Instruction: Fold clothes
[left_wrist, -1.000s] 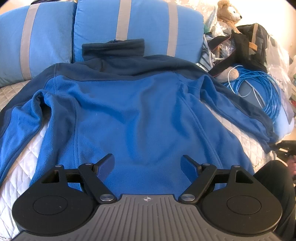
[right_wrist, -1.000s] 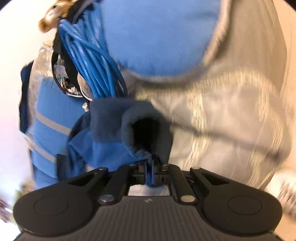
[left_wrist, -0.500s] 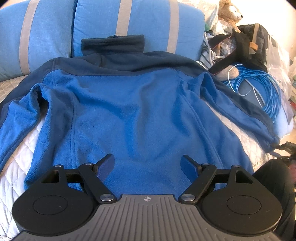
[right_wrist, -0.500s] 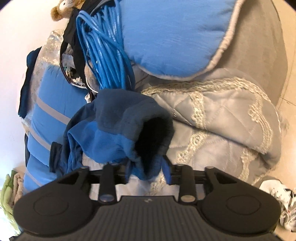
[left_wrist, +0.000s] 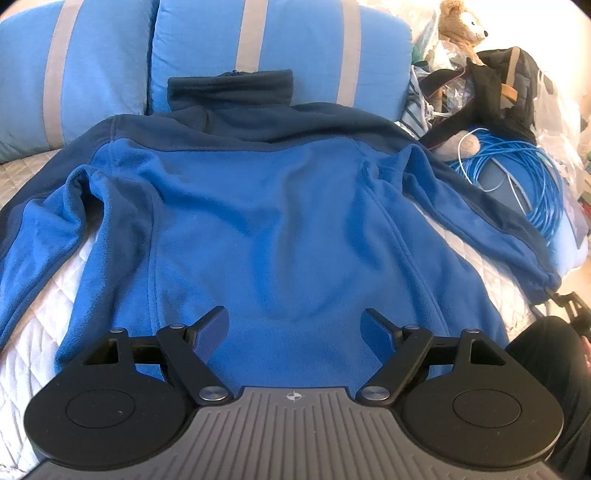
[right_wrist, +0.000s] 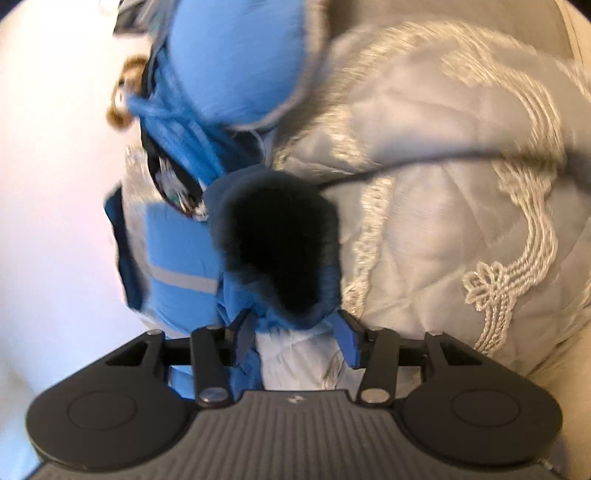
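Observation:
A blue fleece jacket (left_wrist: 288, 229) with navy collar and shoulders lies back-up on the bed, its collar toward the pillows and both sleeves spread out. My left gripper (left_wrist: 295, 328) hovers open over the jacket's hem with nothing between its fingers. The jacket's right sleeve runs to the bed's right edge and ends in a cuff (left_wrist: 543, 280). In the right wrist view that cuff (right_wrist: 280, 251) faces me with its dark opening showing. My right gripper (right_wrist: 295, 332) is open, a finger on each side of the cuff's lower edge, and the pads do not pinch it.
Two blue pillows (left_wrist: 103, 66) with grey stripes stand behind the collar. A coil of blue cable (left_wrist: 528, 173), a black bag (left_wrist: 509, 85) and a teddy bear (left_wrist: 461, 26) crowd the right side. A grey quilt (right_wrist: 443, 221) hangs over the bed edge. A person's dark-clad leg (left_wrist: 546, 369) is at the lower right.
My right gripper was shut on the sleeve cuff and has opened and let it go, then sunk and rolled. The right sleeve now lies stretched out. The left gripper has not moved.

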